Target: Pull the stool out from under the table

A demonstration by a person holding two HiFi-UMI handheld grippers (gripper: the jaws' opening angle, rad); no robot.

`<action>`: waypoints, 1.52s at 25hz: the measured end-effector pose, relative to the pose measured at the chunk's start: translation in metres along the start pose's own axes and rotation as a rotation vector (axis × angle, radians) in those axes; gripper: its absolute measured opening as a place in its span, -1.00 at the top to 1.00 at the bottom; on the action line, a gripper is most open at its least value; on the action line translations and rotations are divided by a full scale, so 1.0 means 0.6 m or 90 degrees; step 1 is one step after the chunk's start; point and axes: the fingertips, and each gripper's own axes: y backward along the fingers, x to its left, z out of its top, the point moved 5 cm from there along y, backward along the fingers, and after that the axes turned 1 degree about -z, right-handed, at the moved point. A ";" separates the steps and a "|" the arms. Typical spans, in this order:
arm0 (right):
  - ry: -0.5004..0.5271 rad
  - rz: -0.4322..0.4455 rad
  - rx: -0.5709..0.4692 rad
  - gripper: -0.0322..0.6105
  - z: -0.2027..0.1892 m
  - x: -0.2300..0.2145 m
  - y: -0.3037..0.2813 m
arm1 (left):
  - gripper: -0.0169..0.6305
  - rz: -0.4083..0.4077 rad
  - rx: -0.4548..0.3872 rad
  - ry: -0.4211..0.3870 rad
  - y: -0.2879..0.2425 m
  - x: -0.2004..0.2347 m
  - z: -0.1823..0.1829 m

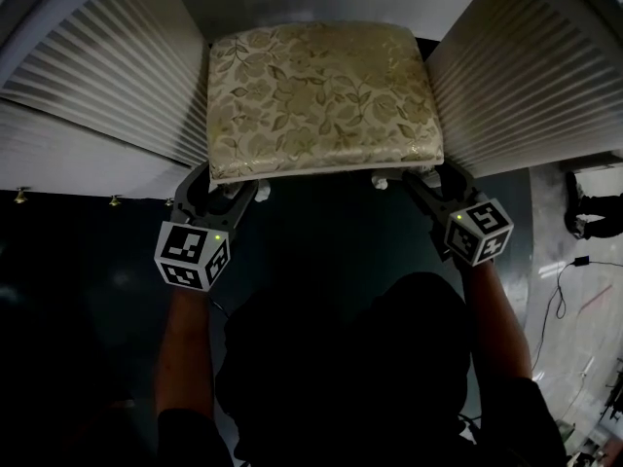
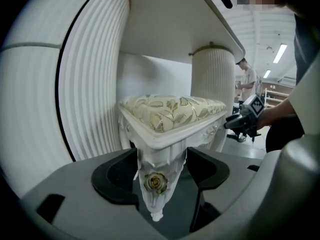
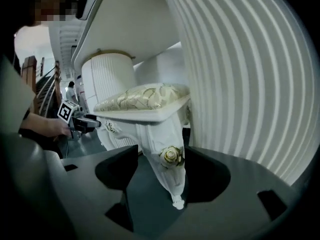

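The stool (image 1: 321, 95), with a gold floral cushion and white carved legs, stands between the white table's fluted pedestals (image 1: 97, 95). My left gripper (image 1: 226, 191) reaches under its near left corner and my right gripper (image 1: 425, 178) under its near right corner. In the left gripper view the jaws (image 2: 161, 159) are closed around a front leg (image 2: 157, 181) with a rose carving, pads against its upper part. In the right gripper view the jaws (image 3: 161, 159) flank the other front leg (image 3: 170, 166) the same way, the right pad touching the rose.
The tabletop (image 2: 170, 19) overhangs the stool, and the second pedestal (image 1: 526, 86) stands close on the right. Dark floor lies under me. A cable (image 1: 574, 270) and a dark object (image 1: 594, 212) lie at the right. A person (image 2: 247, 81) stands far behind.
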 end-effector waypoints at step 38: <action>-0.124 0.062 0.285 0.14 0.037 0.000 -0.021 | -0.02 -0.026 0.308 0.092 -0.003 -0.002 0.061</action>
